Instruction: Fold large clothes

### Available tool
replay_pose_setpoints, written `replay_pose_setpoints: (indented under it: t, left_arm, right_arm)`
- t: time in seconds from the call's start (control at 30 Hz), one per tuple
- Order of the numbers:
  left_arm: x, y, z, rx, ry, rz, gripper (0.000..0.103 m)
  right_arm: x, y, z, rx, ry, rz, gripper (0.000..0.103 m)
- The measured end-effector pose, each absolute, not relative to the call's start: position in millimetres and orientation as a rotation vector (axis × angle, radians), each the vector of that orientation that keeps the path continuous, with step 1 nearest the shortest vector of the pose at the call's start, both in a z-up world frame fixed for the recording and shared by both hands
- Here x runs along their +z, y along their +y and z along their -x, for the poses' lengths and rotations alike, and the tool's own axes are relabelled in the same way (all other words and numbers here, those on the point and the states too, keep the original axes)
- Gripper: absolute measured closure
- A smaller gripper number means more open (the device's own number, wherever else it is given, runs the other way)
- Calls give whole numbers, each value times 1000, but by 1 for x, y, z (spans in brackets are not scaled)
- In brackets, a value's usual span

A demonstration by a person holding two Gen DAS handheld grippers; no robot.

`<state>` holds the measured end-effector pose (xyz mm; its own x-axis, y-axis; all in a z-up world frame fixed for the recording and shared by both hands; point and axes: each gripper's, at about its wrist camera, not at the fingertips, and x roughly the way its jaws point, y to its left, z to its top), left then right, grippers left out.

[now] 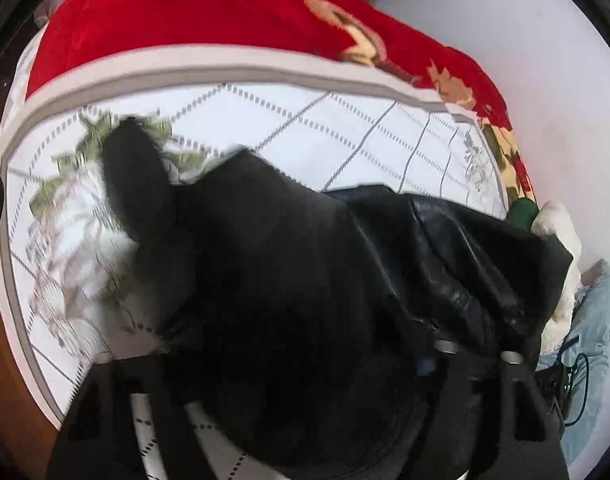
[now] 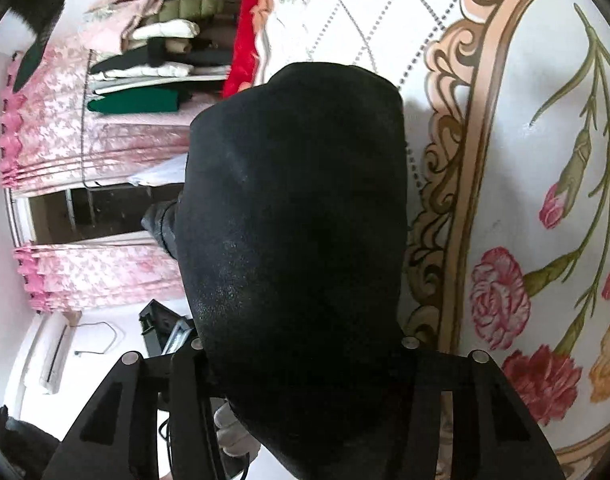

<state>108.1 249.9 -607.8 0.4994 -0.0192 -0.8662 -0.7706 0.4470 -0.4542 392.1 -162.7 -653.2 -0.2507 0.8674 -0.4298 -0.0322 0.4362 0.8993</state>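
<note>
Hanging between both tools, the black garment (image 1: 289,312) fills the middle of each wrist view. Left gripper (image 1: 305,412): fabric bunches between its 2 fingers and drapes forward over the patterned bedsheet (image 1: 305,128); it looks clamped on the cloth, though the contact point is buried under folds. Right gripper (image 2: 305,400): same story, a dark rounded mass of cloth rises from between the fingers and hides the tips, so I judge it gripping the garment (not confirmed by sight of the pads).

Garment detail: a shiny, leather-like panel (image 1: 465,264) lies toward the left view's right side; a sleeve-like end (image 1: 133,176) sticks out up-left over the sheet. A red blanket (image 1: 185,20) sits at the bed's far edge. Right view shows a stack of folded clothes (image 2: 161,56) and pink curtains (image 2: 85,140) beyond.

Key relation: the cloth runs forward from both tools, its long axis apparently spanning from one hand to the other. Neither hand is nearer; both appear already on it. Lowering it flat onto the sheet seems next.
</note>
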Motion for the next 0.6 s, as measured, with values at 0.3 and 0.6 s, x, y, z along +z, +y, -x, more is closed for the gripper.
replay_pose_setpoints:
  t: [0.3, 0.6]
  left_arm:
    - [-565, 255, -130, 495, 899, 969, 71]
    - [-485, 241, -190, 365, 836, 863, 71]
  right_arm:
    - [-618, -160, -397, 1030, 1519, -761, 53]
    - [-542, -179, -433, 1061, 1404, -795, 54]
